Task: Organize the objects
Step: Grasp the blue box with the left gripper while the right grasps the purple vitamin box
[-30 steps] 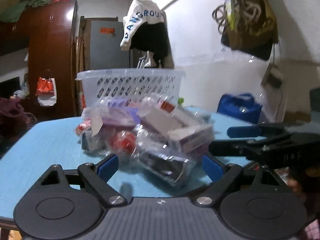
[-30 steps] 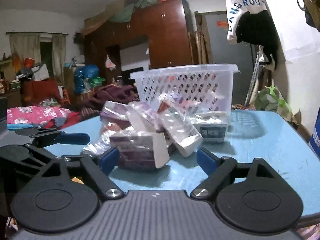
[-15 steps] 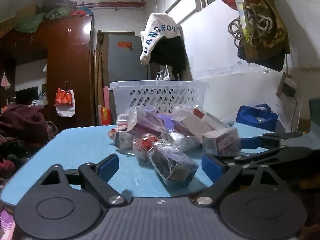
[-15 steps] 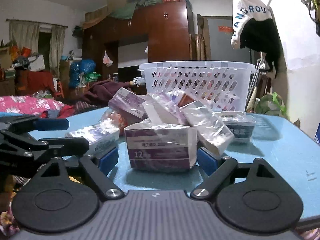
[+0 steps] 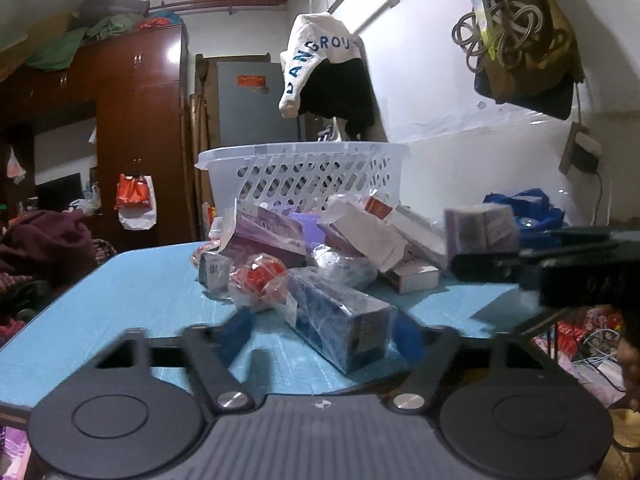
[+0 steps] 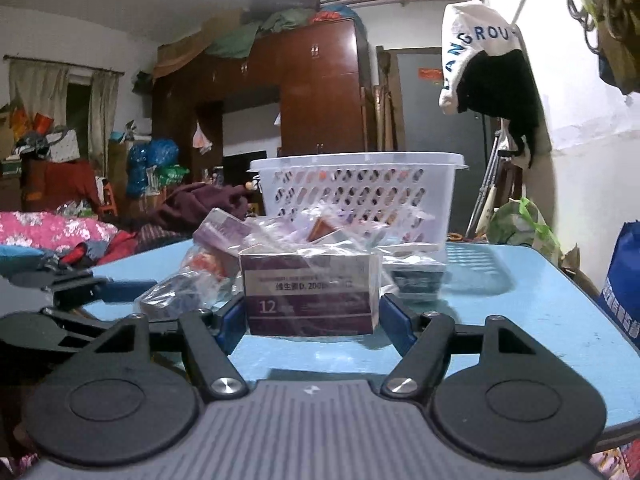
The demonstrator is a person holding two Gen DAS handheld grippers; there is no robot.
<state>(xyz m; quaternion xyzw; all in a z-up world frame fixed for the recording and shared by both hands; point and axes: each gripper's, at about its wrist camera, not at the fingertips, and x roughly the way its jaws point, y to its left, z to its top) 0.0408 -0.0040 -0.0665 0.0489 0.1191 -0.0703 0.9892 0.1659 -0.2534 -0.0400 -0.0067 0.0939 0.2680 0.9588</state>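
Left wrist view is catching both tools closing in on a pile of wrapped boxes (image 5: 320, 248) heaped on a blue table (image 5: 132, 284), each working from its own side so that two items can be taken at once. The left gripper (image 5: 320, 330) is narrowing its jaws around a blue box in clear plastic (image 5: 344, 320) lying at the near edge of the pile; blur is hiding whether the pads are pressing on it yet. At the right edge of that view, the right gripper (image 5: 480, 264) is reaching in with a purple box (image 5: 480, 228) between its fingers.

Right wrist view is showing that same purple box (image 6: 310, 294) sitting square between the blue pads (image 6: 234, 322) of the right gripper (image 6: 312, 326), whose jaws are closing; the pads are appearing to touch both ends, though a firm grip cannot be confirmed. The box seems to be resting on the table, at the front of the pile.

Behind the heap, a white slotted basket (image 5: 304, 172) is standing upright at the far side of the table, likely the destination for the packets. Its contents are not visible from this low angle; shapes glimpsed through the slots cannot be told apart from things behind it.
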